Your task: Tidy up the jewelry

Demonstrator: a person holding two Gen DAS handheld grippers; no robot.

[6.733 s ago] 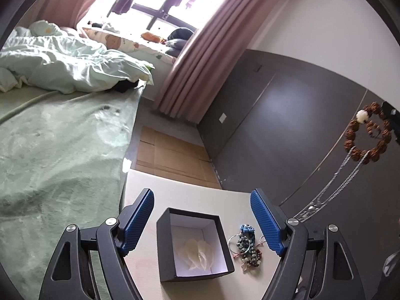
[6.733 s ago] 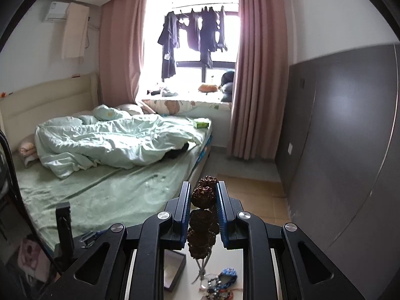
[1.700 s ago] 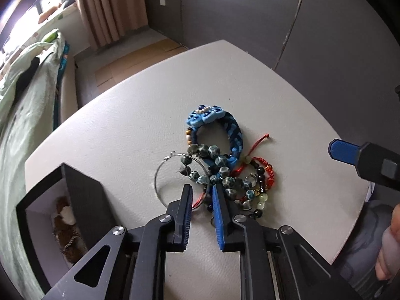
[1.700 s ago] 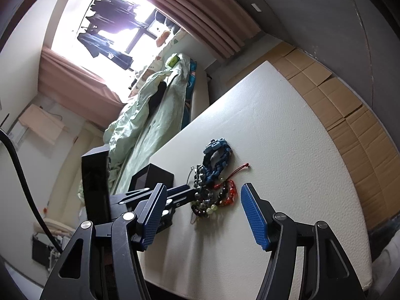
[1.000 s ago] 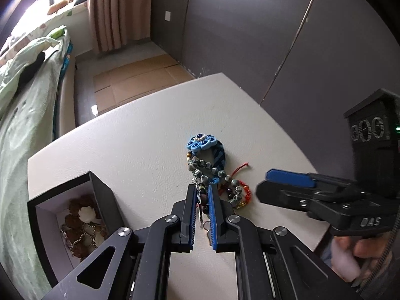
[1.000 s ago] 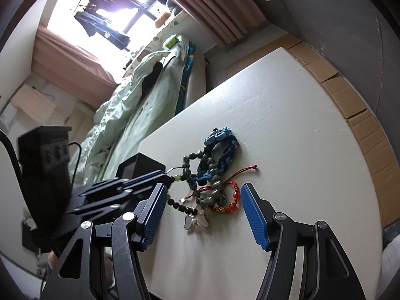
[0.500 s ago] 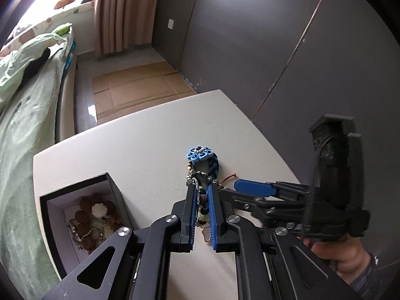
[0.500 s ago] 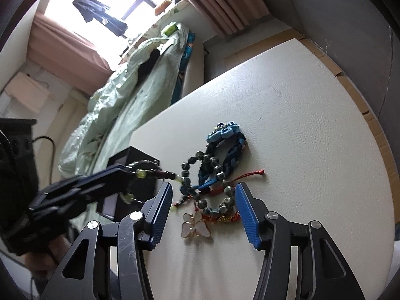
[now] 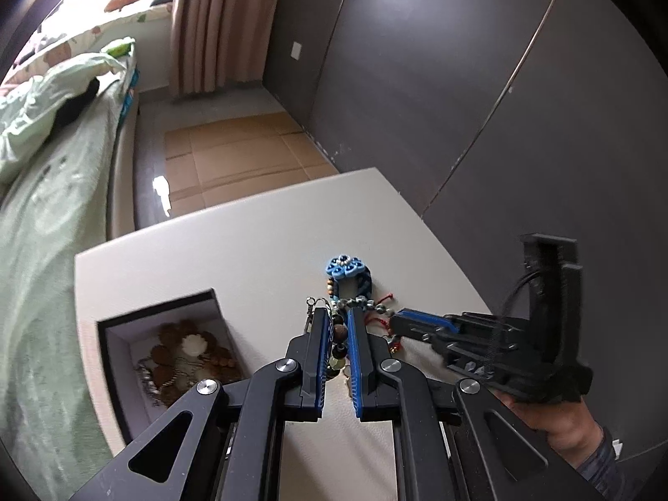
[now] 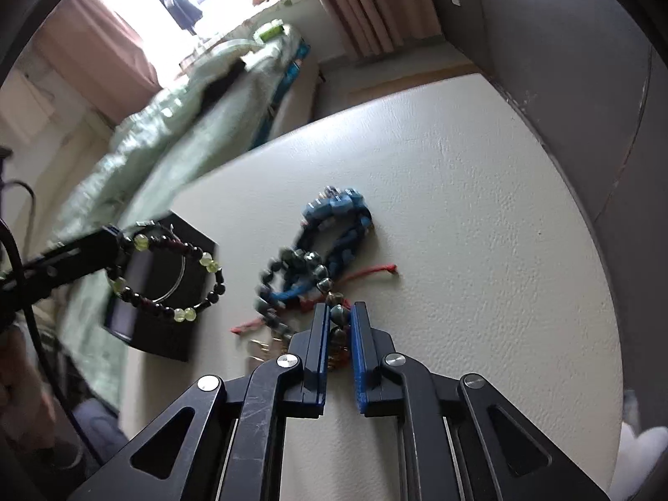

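My left gripper (image 9: 337, 313) is shut on a dark bead bracelet with pale green beads (image 10: 167, 279) and holds it lifted above the table, near the black jewelry box (image 9: 125, 334). The box holds a brown bead bracelet with a white flower (image 9: 188, 350). My right gripper (image 10: 339, 309) is shut on a grey-green bead bracelet (image 10: 292, 267) in the pile on the white table (image 10: 459, 208). A blue woven bracelet (image 10: 338, 217) and a red cord (image 10: 371, 269) lie in the same pile. The blue bracelet also shows in the left wrist view (image 9: 348, 275).
The table's far edge drops to a cardboard-covered floor (image 9: 242, 158). A bed with green bedding (image 9: 41, 167) lies to the left. A dark wall panel (image 9: 501, 83) stands close on the right.
My left gripper has lifted the dark bracelet free of the pile and carried it toward the box. My right gripper has come down on the pile and closed on the grey-green beads.
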